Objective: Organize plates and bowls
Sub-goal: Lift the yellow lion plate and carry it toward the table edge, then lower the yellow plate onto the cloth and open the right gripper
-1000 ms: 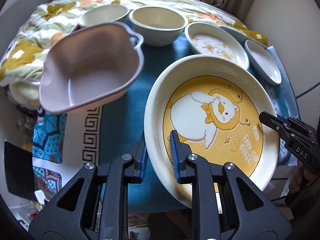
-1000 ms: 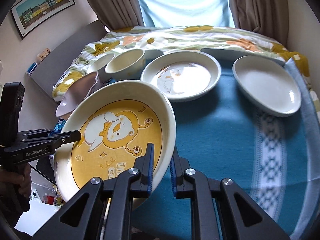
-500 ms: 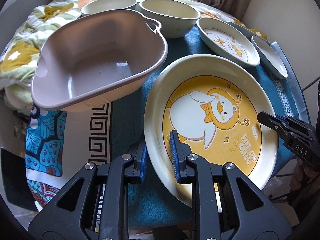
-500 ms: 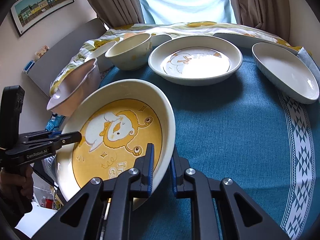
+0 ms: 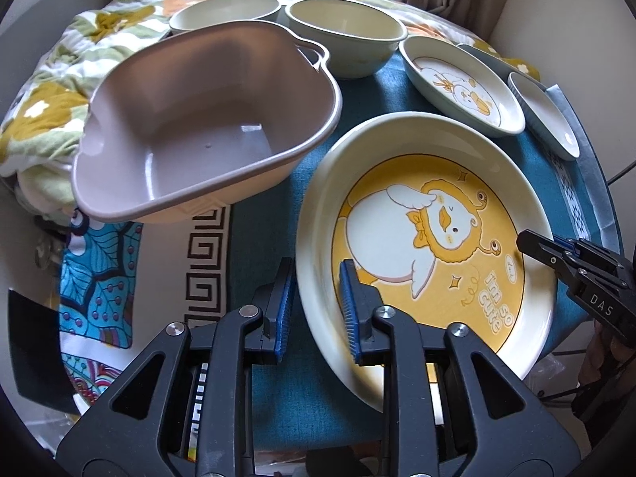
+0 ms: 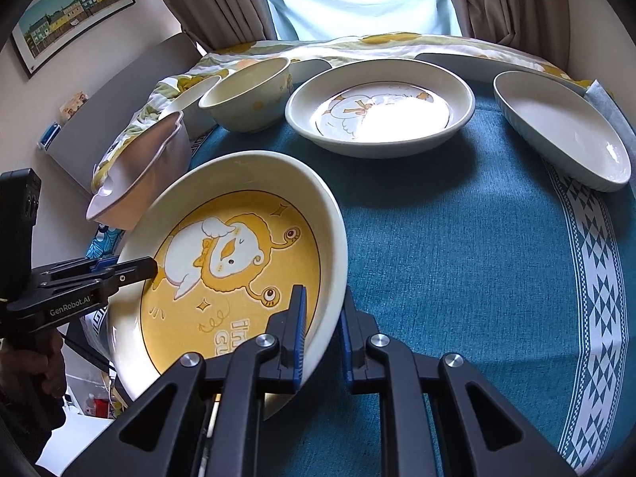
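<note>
Plates first: the big yellow cartoon plate (image 5: 429, 246) is pinched at its rim on two sides. The right gripper (image 6: 322, 330) is clamped tight on the right-hand rim, one pad inside the well and one beneath. The left gripper (image 5: 316, 312) straddles the opposite rim, but its jaws are opening, and a little daylight shows beside the pads, so I would not count on that side to carry weight. The plate sits at the near edge of the worktop (image 6: 457, 246), tilted, with part of it seeming to overhang the edge.

It looks like glazed ceramic: stiff, fairly heavy, slick under rubber pads, and breakable if dropped (the rim is the only sensible place to take hold, since the well is wide and smooth).

Just beside it at the near left corner lies a pink plastic tub (image 5: 206, 135), likely light, and close enough to be bumped. Beyond stand two cream bowls (image 5: 346, 35), a smaller duck plate (image 6: 379, 111) toward the far edge, and a plain oval dish (image 6: 564, 127) at the right edge, well apart. A flowered quilt (image 5: 51, 91) bunches along the far side.
</note>
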Available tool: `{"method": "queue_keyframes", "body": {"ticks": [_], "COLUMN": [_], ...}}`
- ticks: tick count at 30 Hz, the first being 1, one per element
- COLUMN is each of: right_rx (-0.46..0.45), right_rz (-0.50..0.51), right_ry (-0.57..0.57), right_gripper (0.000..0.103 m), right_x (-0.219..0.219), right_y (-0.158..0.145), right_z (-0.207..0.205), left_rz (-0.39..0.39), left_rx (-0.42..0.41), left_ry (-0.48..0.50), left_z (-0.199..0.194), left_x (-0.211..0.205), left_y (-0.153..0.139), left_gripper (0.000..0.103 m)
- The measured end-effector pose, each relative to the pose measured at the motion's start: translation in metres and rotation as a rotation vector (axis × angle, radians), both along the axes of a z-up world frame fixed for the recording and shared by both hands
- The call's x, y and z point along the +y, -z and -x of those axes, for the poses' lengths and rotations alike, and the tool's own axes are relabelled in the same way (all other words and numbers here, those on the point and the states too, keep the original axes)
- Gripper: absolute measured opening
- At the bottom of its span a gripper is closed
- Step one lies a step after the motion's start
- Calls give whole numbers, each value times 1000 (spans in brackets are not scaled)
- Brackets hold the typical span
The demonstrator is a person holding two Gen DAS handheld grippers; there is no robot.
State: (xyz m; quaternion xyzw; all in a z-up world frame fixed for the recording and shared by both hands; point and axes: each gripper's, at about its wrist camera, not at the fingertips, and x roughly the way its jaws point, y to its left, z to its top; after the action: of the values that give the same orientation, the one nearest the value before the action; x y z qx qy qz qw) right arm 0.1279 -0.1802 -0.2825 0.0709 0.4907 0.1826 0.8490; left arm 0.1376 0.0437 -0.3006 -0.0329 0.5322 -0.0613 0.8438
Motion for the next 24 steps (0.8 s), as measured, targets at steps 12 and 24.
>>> {"method": "queue_keyframes", "body": {"ticks": [12, 24], "right_rx": [-28, -245], "right_rz": [34, 2], "right_ry": [64, 233], "right_gripper": [17, 100], "right_x": [-16, -79], "right_y": [-33, -147], "right_z": [9, 32], "left_rz": [-29, -35], "left_rx": [-65, -283], "left_ry": [-38, 141], "left_z": [16, 5], "left_x": [4, -55], "left_y": [-56, -172], "left_gripper": [68, 101]}}
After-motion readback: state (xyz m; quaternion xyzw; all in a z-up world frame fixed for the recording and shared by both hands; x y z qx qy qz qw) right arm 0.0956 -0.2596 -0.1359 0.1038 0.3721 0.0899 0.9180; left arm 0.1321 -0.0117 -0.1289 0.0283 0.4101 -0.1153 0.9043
